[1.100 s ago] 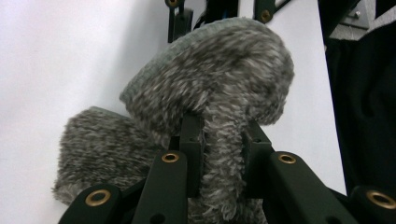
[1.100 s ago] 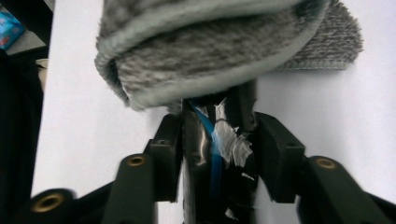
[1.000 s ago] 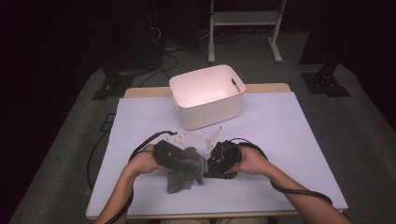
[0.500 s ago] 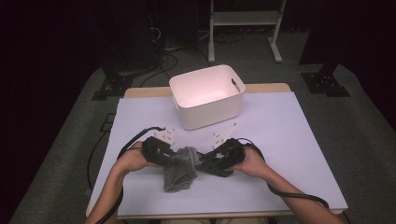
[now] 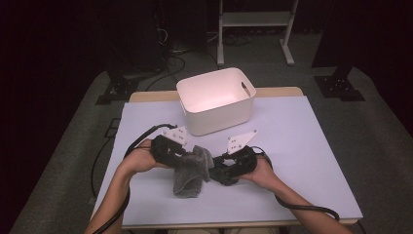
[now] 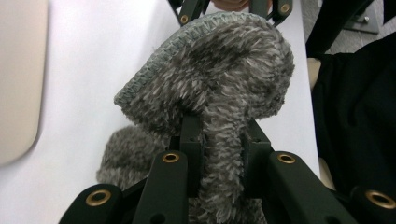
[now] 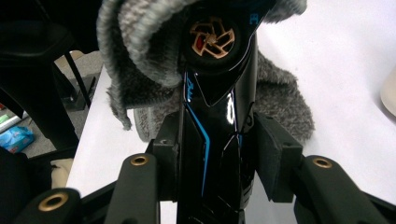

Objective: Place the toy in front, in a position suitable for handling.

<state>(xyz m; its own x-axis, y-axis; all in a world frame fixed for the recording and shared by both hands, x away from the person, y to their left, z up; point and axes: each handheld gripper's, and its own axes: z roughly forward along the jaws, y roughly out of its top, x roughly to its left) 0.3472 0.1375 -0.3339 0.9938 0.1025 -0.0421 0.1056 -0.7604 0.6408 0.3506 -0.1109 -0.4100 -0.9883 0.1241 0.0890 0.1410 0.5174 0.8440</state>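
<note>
A white-covered bench stands in a dark room, with a white tub just behind the hands. The left gripper has its fingers pinched tight on a grey fuzzy sock. The right gripper clamps a glossy black gadget whose tip sits inside the sock's cuff. The sock's toe drapes onto the bench.
</note>
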